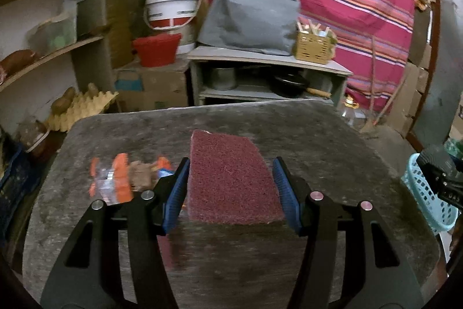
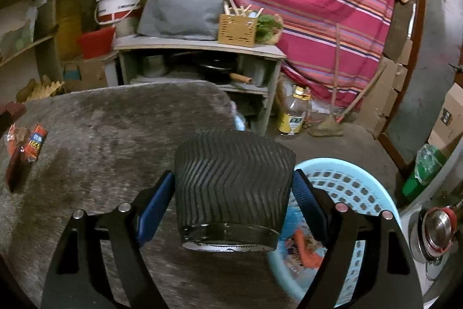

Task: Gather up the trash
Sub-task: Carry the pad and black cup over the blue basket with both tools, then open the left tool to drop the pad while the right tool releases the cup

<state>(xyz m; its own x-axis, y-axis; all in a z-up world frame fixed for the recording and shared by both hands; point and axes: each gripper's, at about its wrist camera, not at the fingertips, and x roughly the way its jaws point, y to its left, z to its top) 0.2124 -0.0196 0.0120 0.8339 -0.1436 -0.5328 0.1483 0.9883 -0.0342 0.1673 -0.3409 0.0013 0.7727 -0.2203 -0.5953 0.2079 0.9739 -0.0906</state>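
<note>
My biggest surface is the grey table (image 1: 115,132), running out ahead of and beneath both sets of jaws. Next comes the pale blue basket (image 2: 347,181), sitting just behind and below the right-hand finger of my right gripper (image 2: 234,193), with bright wrappers already lying inside it. That right gripper is clamped across a black ribbed pot (image 2: 231,187), stiff-walled and grooved, so the pads bite well and I judge it won't slip; it looks light enough, though I can't see whether it is empty. My left gripper (image 1: 230,188) has a maroon scouring pad (image 1: 228,175) between its blue pads, the pad standing up and reaching forward of the fingertips; it looks soft, springy and nearly weightless, and pinching it across its short width as now seems right, since it would fold if squeezed hard. Smallest are the snack wrappers (image 1: 124,178), on the table just left of my left jaws: thin crinkly film, slippery and flat, best nipped at a raised edge. Their print is orange and blue, but too blurred for me to read.
</note>
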